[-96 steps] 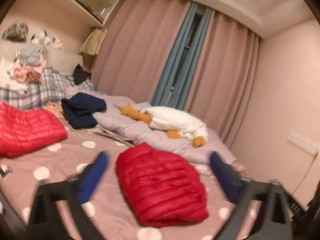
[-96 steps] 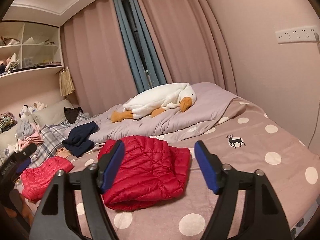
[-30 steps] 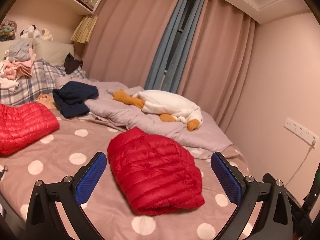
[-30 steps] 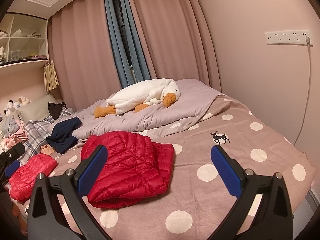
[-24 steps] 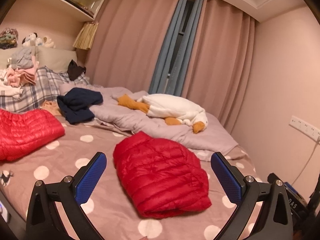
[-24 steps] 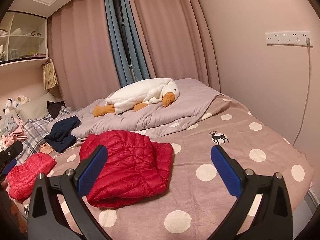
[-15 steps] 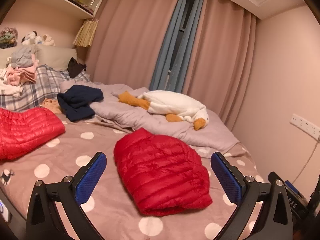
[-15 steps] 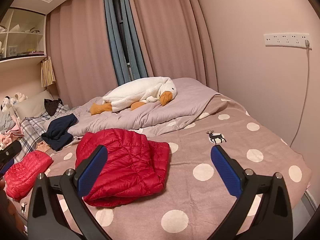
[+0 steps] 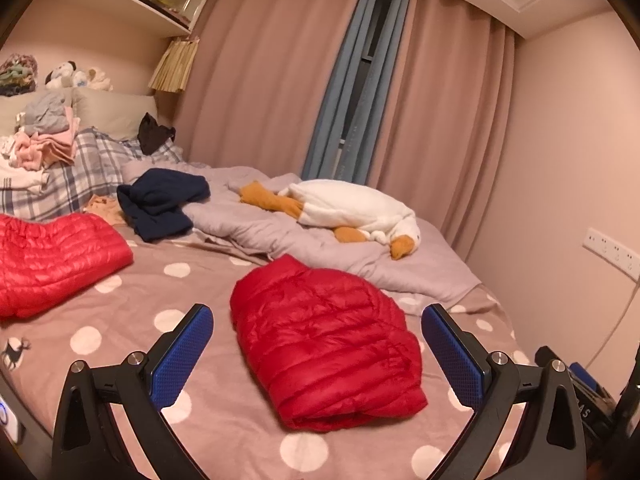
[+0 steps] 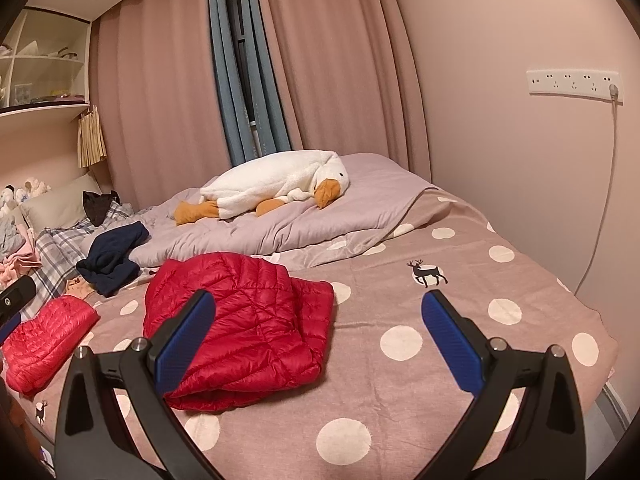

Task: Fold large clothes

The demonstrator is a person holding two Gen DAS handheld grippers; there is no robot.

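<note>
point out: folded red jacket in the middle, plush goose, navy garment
folded red jacket (image 9: 324, 340): left wrist view, centre of its quilted top.
plush goose (image 10: 272, 184): right wrist view, middle of its white body.
navy garment (image 9: 164, 204): left wrist view, centre of the crumpled pile.

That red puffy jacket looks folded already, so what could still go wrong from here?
Possible risks:
1. The folded red jacket is puffy and slick-looking; it could spring open, since the open left gripper and right gripper hold nothing.
2. The second red jacket lies near the bed's edge and might slide off.
3. The navy garment lies crumpled on the grey duvet, so a grab there might catch both.
</note>
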